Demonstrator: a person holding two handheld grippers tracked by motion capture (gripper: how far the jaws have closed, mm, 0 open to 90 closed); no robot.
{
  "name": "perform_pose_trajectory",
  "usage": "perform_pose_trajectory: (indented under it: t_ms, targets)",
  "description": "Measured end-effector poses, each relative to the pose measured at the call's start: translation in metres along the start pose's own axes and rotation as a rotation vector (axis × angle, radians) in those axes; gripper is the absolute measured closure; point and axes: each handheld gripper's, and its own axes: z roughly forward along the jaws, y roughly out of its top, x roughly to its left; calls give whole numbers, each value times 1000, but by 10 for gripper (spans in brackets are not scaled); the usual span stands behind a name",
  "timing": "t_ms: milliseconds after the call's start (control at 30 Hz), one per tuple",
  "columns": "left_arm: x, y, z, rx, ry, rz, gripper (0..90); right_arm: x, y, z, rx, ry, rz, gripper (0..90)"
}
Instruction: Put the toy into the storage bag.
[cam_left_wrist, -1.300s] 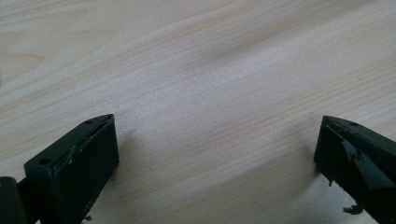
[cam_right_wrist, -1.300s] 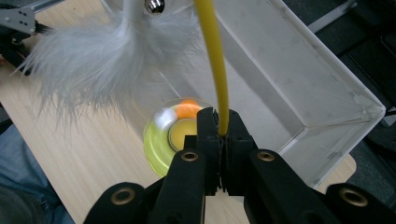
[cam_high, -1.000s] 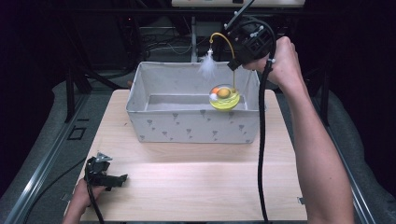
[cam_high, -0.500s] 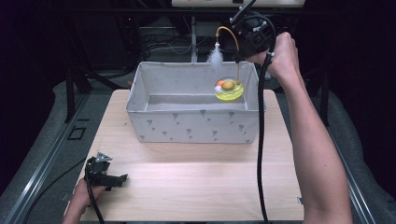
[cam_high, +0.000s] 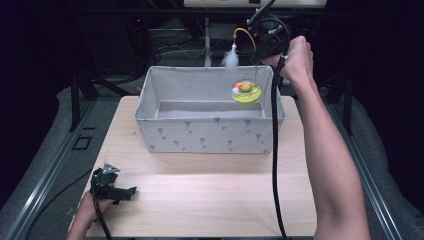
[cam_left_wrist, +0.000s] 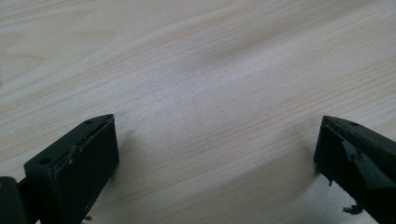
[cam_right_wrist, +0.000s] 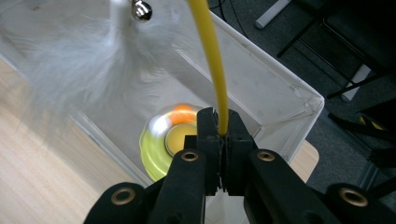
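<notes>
one fabric bin (cam_high: 210, 135) under the toy (cam_high: 246, 92), bare table (cam_high: 210, 195) around

We look along the left hand-held gripper (cam_left_wrist: 215, 158) and see its two black jaws rising from the bottom corners, standing far apart with nothing between them. Under and past them lies the worktop (cam_left_wrist: 210, 70), pale wood with fine grain running slantwise across the view. Each jaw throws a soft shadow on the wood, and their inner faces look scuffed.

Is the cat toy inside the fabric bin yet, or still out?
Out: the right tongs hold the cat toy above the bin, not resting inside.
</notes>
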Motion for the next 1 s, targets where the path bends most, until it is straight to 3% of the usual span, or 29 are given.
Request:
perform_pose_trajectory:
  t_ms: [567, 1000]
  targets:
    - [0, 0, 0, 1, 0, 1, 0, -15, -9, 40, 24, 3, 31, 882]
    - [0, 0, -1, 7, -5, 1, 0, -27, -36, 69, 78, 41, 62, 881]
